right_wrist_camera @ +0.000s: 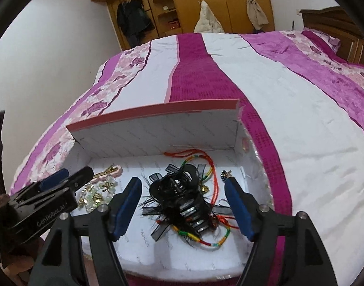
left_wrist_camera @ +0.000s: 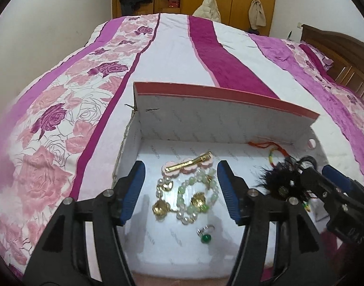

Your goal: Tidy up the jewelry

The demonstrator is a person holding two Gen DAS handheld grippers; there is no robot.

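While box (left_wrist_camera: 220,116) lies open, gold clip (left_wrist_camera: 190,164) points up-right, diagonal.

Striped floral bedspread (left_wrist_camera: 172,54), wooden wardrobe (right_wrist_camera: 205,2) behind (coats hanging), plain white walls (left_wrist_camera: 50,19)

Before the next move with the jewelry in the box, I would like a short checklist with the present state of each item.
1. Left tool open, nothing between its pads: ok.
2. Right tool open, not pressing on the black feathered hair claw: ok.
3. Pale green and pearl bead bracelet with gold charms lies inside the white cardboard box: ok.
4. Silver ring with green stone free of the bracelet: ok.
5. Red and multicoloured cord free of the hair claw: not ok, it runs under and beside it.
6. Box lid stable while open: cannot tell.
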